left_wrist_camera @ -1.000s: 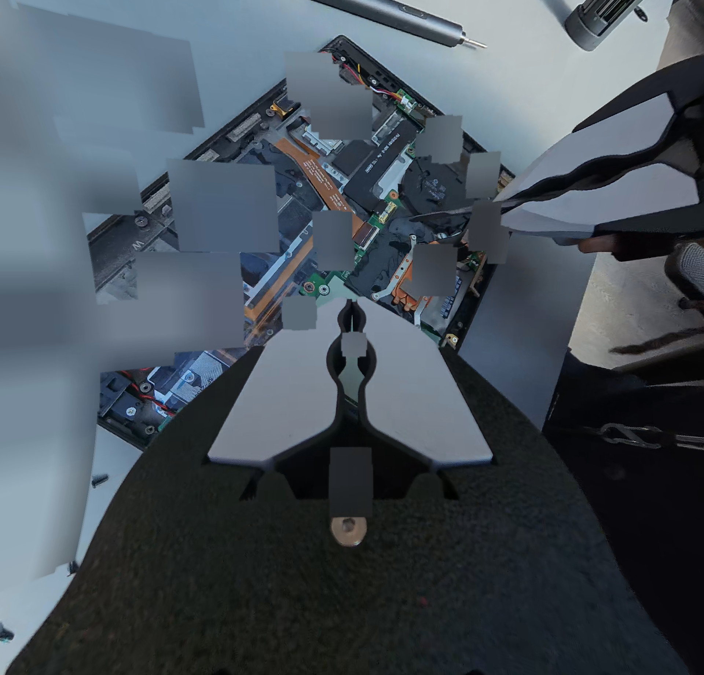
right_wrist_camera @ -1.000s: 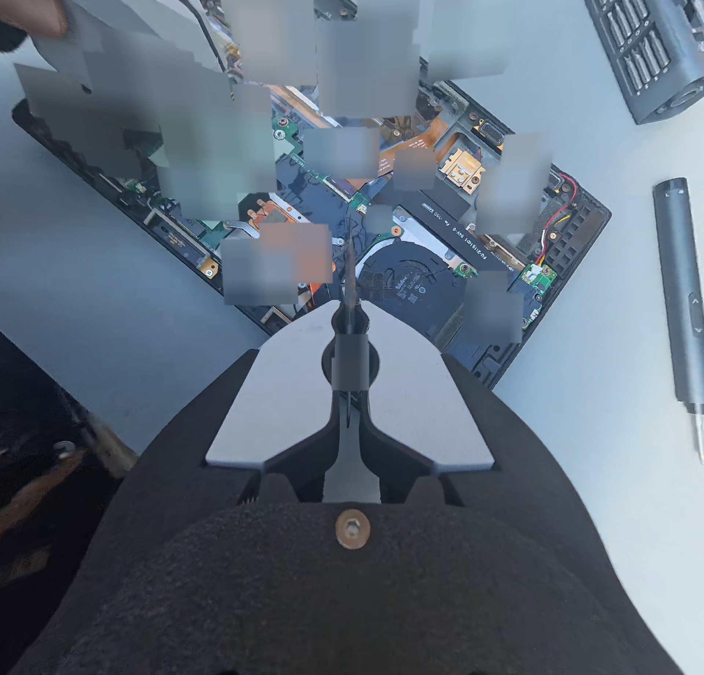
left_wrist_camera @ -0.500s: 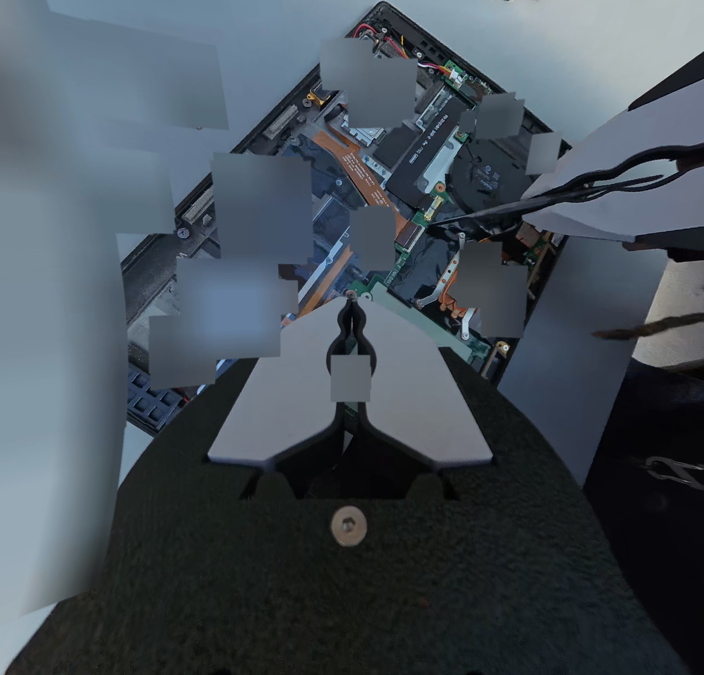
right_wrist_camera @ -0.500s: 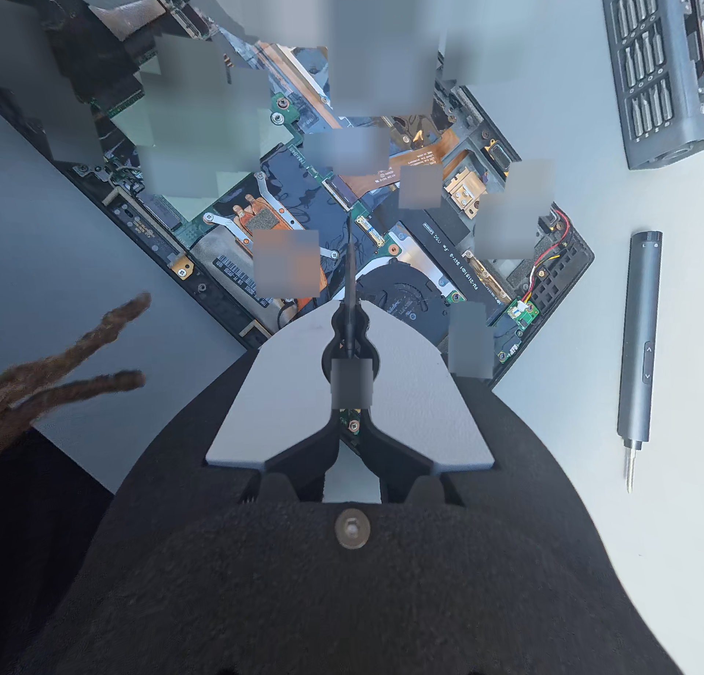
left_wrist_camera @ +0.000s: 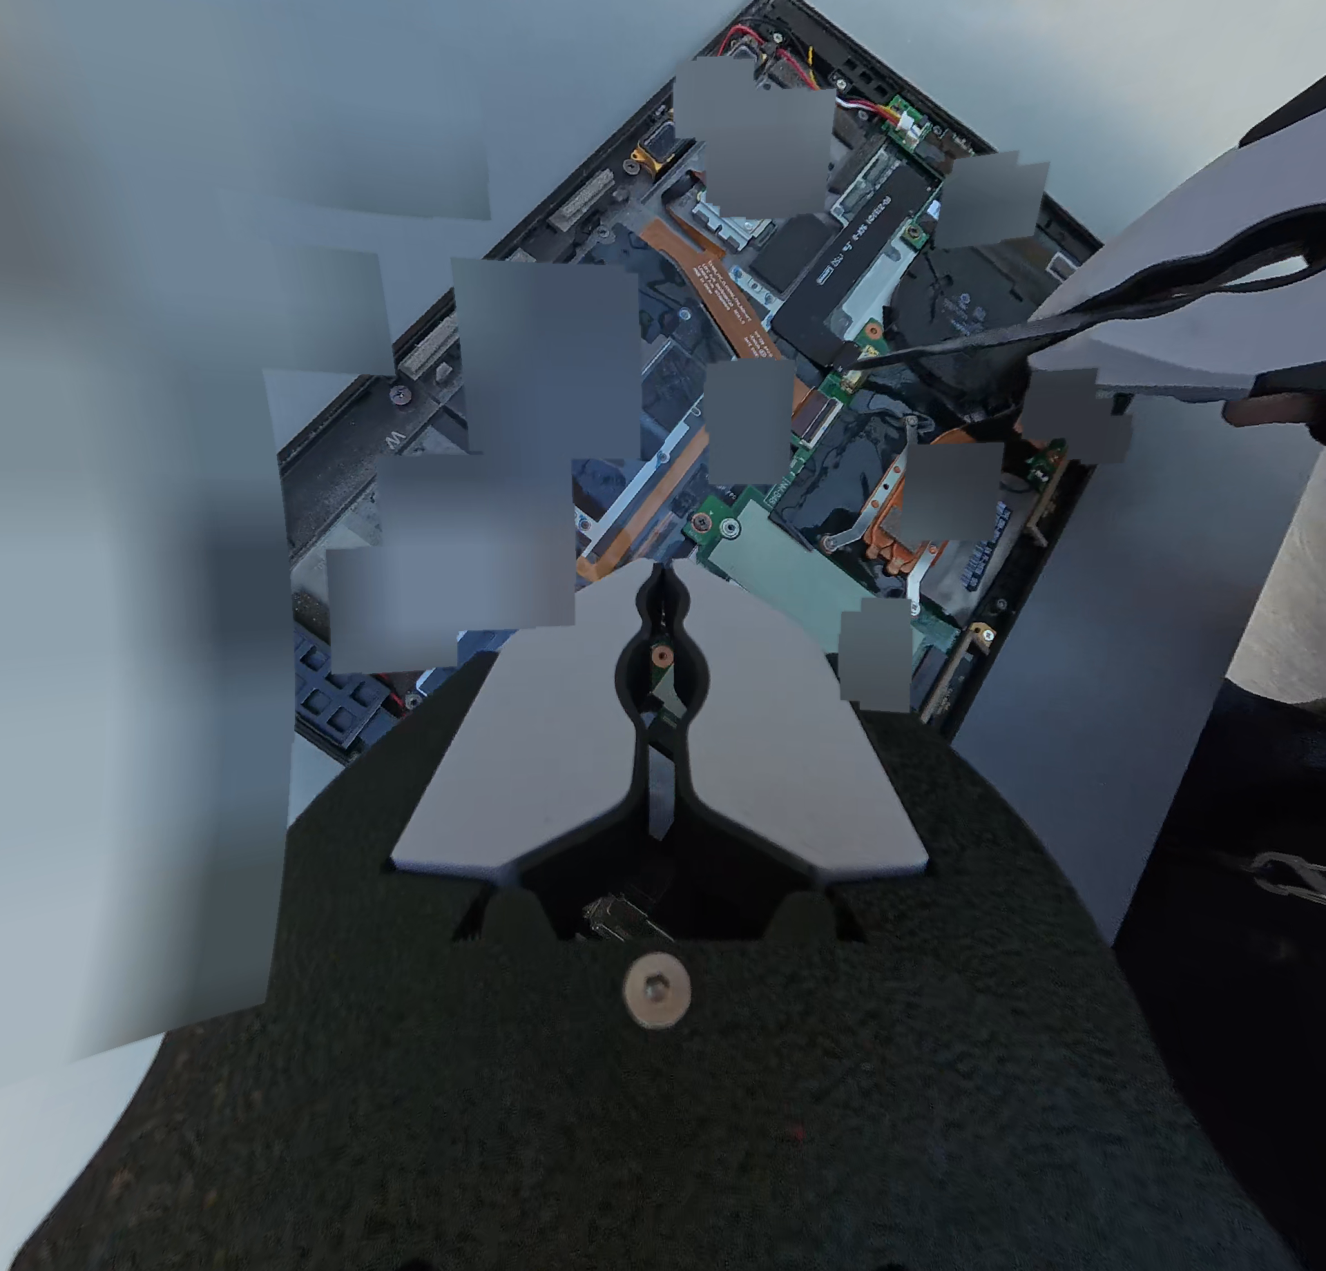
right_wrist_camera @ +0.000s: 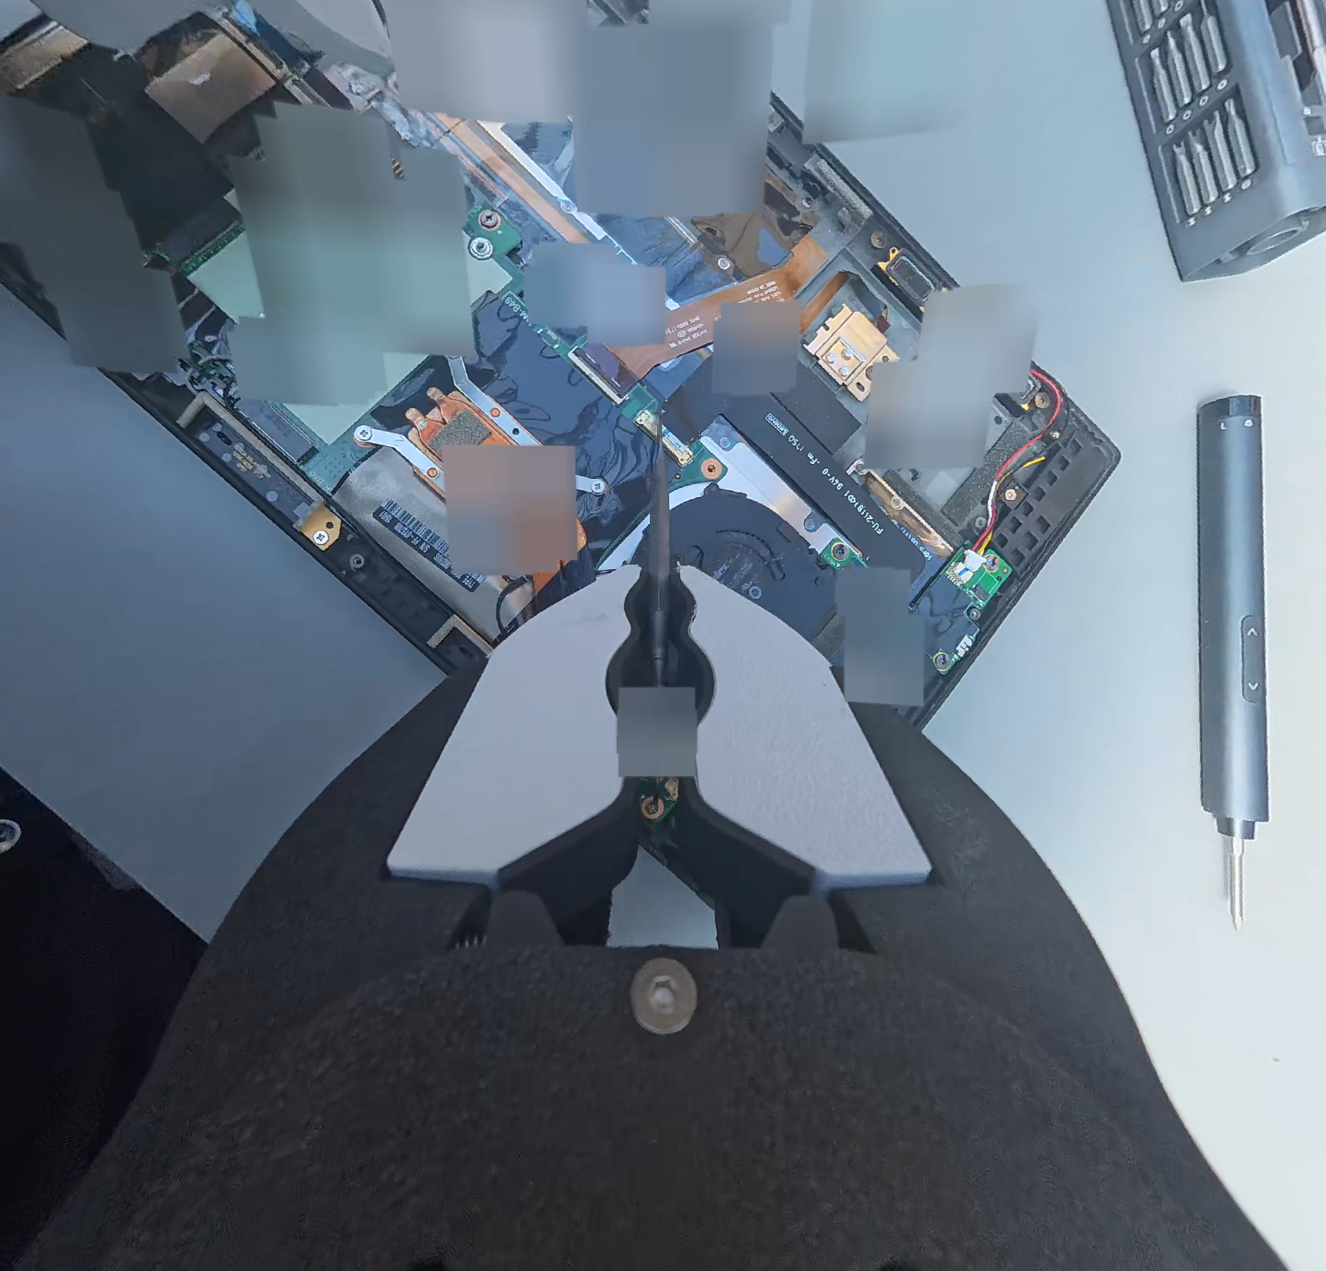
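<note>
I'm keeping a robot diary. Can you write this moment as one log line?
left gripper: shut, empty, over opened laptop | right gripper: shut on thin black tool, tip at small connector | electric screwdriver on table

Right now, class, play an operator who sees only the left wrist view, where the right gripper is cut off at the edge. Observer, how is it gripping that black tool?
Observer: The right gripper is shut on a thin black probe, which runs straight out between its fingertips.
Operator: I see only a screwdriver's tip. Where is the rest?
Observer: The grey electric screwdriver lies whole on the table, to the right of the open laptop.
Operator: Anything beyond it?
Observer: A grey bit case with rows of bits lies farther off.
</note>
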### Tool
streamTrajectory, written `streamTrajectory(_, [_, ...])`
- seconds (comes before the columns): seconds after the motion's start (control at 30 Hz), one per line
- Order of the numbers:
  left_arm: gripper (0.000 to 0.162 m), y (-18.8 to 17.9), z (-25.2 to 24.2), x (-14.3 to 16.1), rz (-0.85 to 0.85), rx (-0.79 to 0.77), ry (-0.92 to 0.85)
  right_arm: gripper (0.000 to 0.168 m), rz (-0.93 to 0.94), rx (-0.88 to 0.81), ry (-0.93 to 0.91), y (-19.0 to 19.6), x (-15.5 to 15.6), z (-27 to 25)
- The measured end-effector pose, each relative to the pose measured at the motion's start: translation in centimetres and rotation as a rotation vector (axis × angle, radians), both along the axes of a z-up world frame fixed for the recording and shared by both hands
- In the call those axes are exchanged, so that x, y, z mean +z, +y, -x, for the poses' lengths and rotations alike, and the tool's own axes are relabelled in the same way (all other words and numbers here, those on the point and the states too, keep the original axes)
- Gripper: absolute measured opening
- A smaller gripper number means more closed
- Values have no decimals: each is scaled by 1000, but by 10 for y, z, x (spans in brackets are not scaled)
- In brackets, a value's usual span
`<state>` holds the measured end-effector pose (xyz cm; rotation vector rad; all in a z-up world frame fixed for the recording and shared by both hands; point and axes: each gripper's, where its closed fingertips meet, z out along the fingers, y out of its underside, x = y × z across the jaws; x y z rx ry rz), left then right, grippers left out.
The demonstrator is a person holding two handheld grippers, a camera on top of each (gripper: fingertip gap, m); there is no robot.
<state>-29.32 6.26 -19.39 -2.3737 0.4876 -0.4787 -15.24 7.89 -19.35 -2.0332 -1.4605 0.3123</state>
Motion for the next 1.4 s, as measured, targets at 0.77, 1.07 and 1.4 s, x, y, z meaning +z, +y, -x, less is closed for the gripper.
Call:
streamTrajectory(0.77, [0, 11, 26, 8, -14, 64, -60, 3, 89, 25, 63, 7, -1, 3])
streamTrajectory(1.07, [0, 3, 23, 13, -9, 56, -144, 4, 123, 40, 96, -12, -2, 8])
streamTrajectory(1.4, [0, -14, 43, 10, 3, 114, -126, 4, 159, 127, 149, -28, 2, 39])
